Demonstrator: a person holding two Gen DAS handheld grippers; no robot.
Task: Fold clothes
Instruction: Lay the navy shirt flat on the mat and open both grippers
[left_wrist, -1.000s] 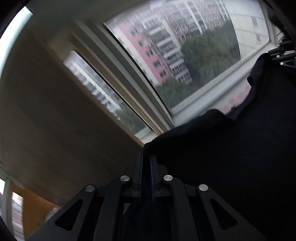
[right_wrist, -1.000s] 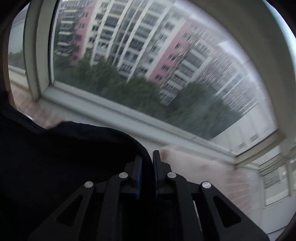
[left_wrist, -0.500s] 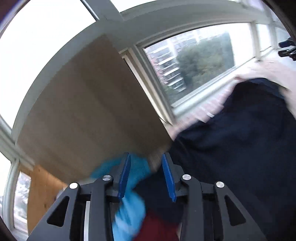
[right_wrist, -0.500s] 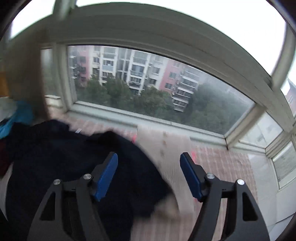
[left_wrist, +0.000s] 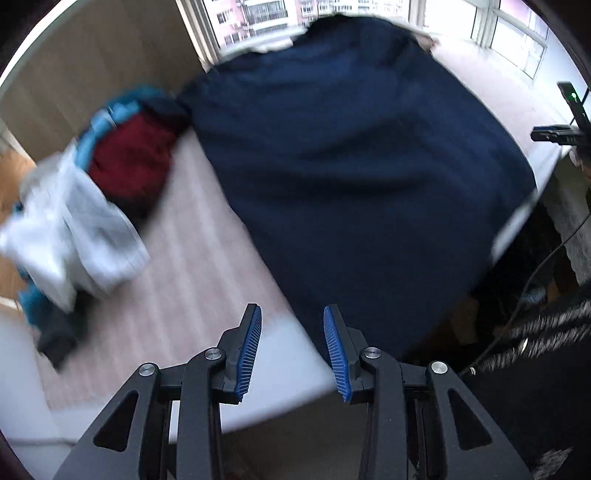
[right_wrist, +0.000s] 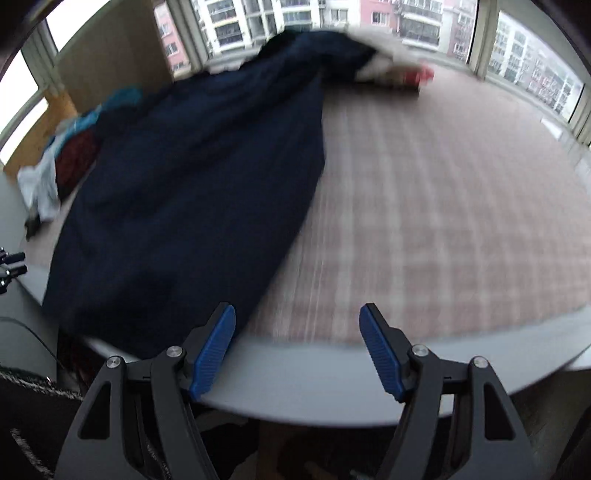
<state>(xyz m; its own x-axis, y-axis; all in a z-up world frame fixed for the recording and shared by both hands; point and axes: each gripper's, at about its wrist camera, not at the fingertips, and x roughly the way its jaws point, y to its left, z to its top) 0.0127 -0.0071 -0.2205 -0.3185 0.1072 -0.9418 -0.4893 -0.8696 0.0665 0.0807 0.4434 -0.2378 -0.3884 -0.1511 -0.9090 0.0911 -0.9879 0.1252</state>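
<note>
Currently navy garment (left_wrist: 354, 155) lies spread flat on worktop (right_wrist: 443, 206), hem overhanging near edge, presumably laid out for folding. I've left gripper (left_wrist: 291, 347) and right gripper (right_wrist: 297, 347) w/ jaws released, nothing held. Unfolded clothes pile (left_wrist: 96, 177) sits just beside it, touching at far left.

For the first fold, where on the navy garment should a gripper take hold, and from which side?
Probably the near hem corner of the navy garment, where it overhangs the table edge. Coming from the table's near side, the open right gripper could pinch that free edge.
</note>
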